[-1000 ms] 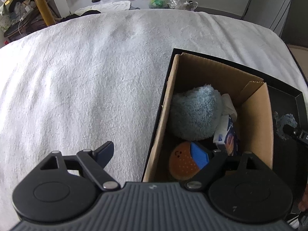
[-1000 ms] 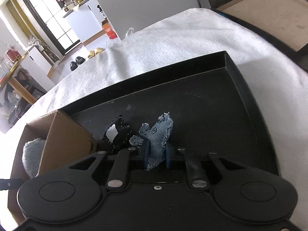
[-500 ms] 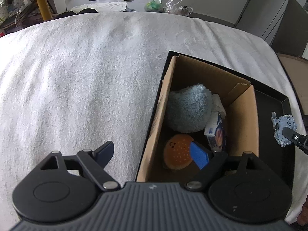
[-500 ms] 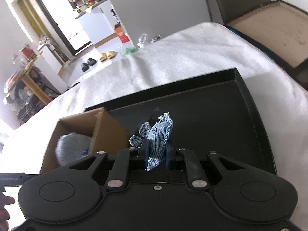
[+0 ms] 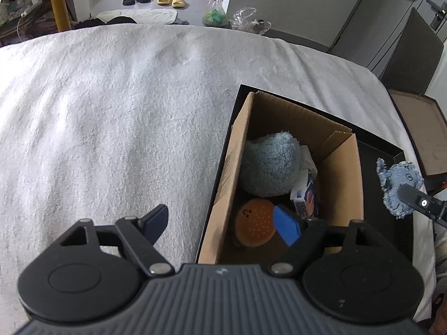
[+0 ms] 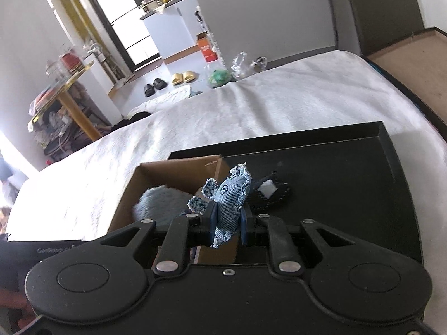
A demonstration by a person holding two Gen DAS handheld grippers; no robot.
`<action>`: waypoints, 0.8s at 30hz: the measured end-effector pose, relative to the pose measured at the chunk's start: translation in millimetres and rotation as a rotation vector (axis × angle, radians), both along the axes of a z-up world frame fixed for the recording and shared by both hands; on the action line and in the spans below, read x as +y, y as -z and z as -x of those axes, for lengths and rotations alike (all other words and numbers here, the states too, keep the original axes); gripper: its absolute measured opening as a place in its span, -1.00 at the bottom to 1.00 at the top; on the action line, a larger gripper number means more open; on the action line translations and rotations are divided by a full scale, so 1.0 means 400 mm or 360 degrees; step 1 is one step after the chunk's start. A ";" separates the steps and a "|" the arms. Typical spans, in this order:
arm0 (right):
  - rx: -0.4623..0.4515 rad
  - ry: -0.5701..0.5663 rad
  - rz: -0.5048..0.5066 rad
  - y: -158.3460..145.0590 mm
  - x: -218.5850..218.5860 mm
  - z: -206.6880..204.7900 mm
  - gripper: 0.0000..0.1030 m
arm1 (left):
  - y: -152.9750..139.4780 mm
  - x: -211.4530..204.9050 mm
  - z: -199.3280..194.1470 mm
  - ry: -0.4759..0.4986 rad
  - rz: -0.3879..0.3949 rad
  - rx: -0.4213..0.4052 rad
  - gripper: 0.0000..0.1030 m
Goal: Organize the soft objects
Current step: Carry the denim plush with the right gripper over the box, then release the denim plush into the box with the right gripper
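My right gripper (image 6: 226,223) is shut on a frayed denim soft toy (image 6: 227,209), held in the air over the right wall of the cardboard box (image 6: 173,167). In the left wrist view the denim toy (image 5: 398,184) hangs right of the box (image 5: 343,173). The box stands in a black tray (image 6: 349,167) and holds a fluffy blue-grey plush (image 5: 268,164), an orange burger toy (image 5: 252,223) and a tissue packet (image 5: 306,192). My left gripper (image 5: 222,223) hovers over the box's left wall. Its jaws are closing, and neither pad touches anything.
A small black-and-white stitched piece (image 6: 269,191) lies on the tray's floor. A white fleece blanket (image 5: 111,111) covers the bed around the tray. A dark brown-lined box (image 5: 413,128) sits off the bed's right side. Slippers and bags lie on the floor beyond.
My right gripper has risen with the denim toy and moved left, from low over the tray to above the box's right wall. The left gripper has pulled back slightly from the box.
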State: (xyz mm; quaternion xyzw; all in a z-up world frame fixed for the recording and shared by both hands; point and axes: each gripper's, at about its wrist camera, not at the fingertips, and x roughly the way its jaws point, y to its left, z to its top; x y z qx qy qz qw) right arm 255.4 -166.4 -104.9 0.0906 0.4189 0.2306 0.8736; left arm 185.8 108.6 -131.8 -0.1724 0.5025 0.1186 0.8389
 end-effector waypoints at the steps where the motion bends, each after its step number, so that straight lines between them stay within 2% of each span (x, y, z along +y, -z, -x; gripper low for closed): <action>1: 0.0000 -0.0011 0.0005 -0.002 0.008 0.004 -0.67 | 0.001 0.003 0.003 0.0000 0.0009 -0.0003 0.59; 11: 0.0056 -0.0143 0.0027 -0.016 0.092 0.037 -0.66 | 0.033 0.032 0.015 0.0006 0.0102 0.0000 0.45; 16: 0.0077 -0.0189 0.0067 -0.016 0.127 0.046 -0.65 | 0.049 0.044 0.017 0.0013 0.0160 -0.0002 0.27; 19: 0.0094 -0.0225 0.0088 -0.014 0.147 0.055 -0.65 | 0.061 0.050 0.017 0.0017 0.0198 0.0000 0.04; 21: 0.0106 -0.0251 0.0099 -0.013 0.163 0.063 -0.64 | 0.068 0.052 0.015 0.0025 0.0214 0.0006 -0.29; 24: 0.0133 -0.0280 0.0114 -0.006 0.182 0.073 -0.63 | 0.078 0.057 0.016 0.0034 0.0236 0.0013 -0.61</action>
